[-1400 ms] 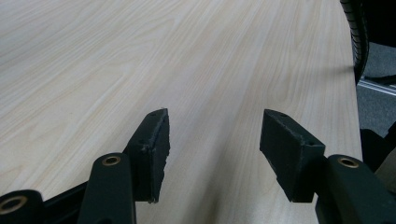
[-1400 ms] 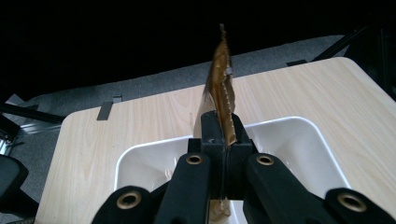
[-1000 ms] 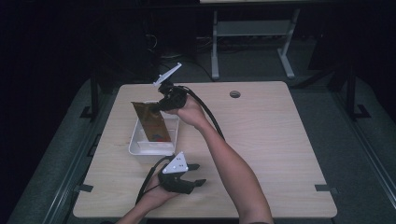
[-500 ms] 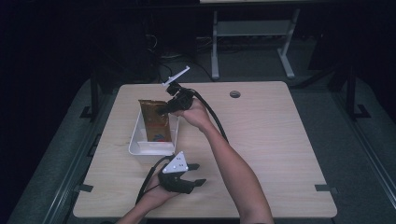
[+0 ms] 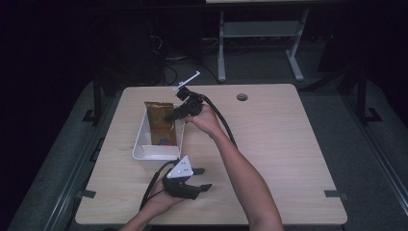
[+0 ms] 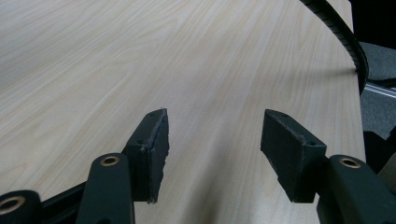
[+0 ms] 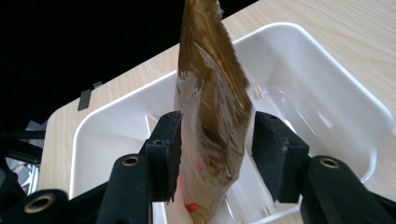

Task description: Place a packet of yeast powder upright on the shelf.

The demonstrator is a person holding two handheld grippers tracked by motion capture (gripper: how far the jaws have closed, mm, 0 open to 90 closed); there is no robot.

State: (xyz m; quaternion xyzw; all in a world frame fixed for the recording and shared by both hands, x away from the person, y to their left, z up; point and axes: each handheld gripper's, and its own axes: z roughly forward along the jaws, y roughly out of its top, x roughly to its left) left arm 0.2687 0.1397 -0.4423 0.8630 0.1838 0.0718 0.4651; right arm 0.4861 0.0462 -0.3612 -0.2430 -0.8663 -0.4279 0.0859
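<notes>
A brown-gold foil pouch (image 5: 160,125) stands in the white bin (image 5: 139,144) at the table's left, leaning toward the bin's far end. In the right gripper view the pouch (image 7: 212,116) rises edge-on between the two black jaws, which stand wide on either side of it without squeezing it. My right gripper (image 5: 174,115) sits at the pouch's right edge, just over the bin's rim, and is open. My left gripper (image 5: 201,179) rests on the table in front of the bin, open, with bare wood between its fingers (image 6: 152,149).
The right gripper's black cable (image 5: 221,120) trails across the table's middle beside the person's forearm. A round cable hole (image 5: 242,97) lies at the back of the table. Beyond the far edge stands a white metal frame (image 5: 260,43).
My right gripper has carried the pouch from a tilt over the bin's far left end down into the bin, and its jaws now stand apart around it. The left gripper has stayed put.
</notes>
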